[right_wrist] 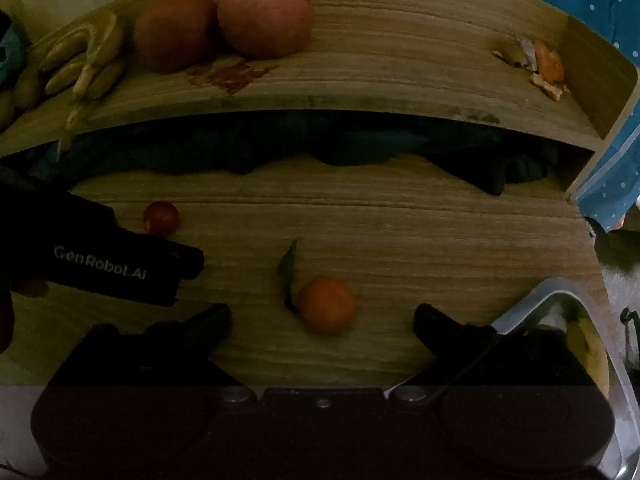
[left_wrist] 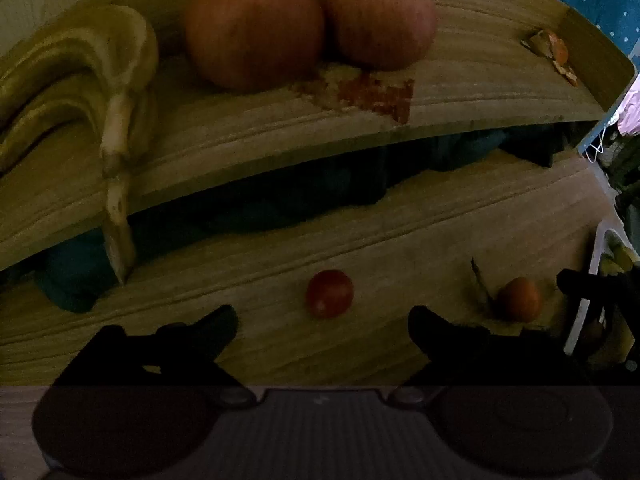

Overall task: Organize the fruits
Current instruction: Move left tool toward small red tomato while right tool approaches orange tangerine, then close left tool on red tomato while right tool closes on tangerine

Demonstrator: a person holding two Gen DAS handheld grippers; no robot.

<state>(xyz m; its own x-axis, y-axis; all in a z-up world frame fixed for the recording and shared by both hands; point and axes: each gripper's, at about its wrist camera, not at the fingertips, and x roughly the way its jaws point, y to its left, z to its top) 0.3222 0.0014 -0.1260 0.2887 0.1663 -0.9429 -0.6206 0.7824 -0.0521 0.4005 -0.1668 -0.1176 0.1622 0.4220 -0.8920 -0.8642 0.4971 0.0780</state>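
We've got both grippers spread open, nothing held: left gripper (left_wrist: 322, 320) lined up w/ the cherry tomato (left_wrist: 329, 293), right gripper (right_wrist: 322, 320) w/ the tangerine (right_wrist: 326, 305), both on the lower desk surface (right_wrist: 400, 232). Risk: round fruit rolls off if a finger nudges it; squeezing too hard splits the tomato.

both wrist cams low, fwd-facing; share shelf (left_wrist: 280, 152) (left cam nearer)

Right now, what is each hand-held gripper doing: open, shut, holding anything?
Left hand-held gripper: open, empty, small red fruit just ahead between its fingers.
Right hand-held gripper: open, empty, orange between its fingertips, not clamped.
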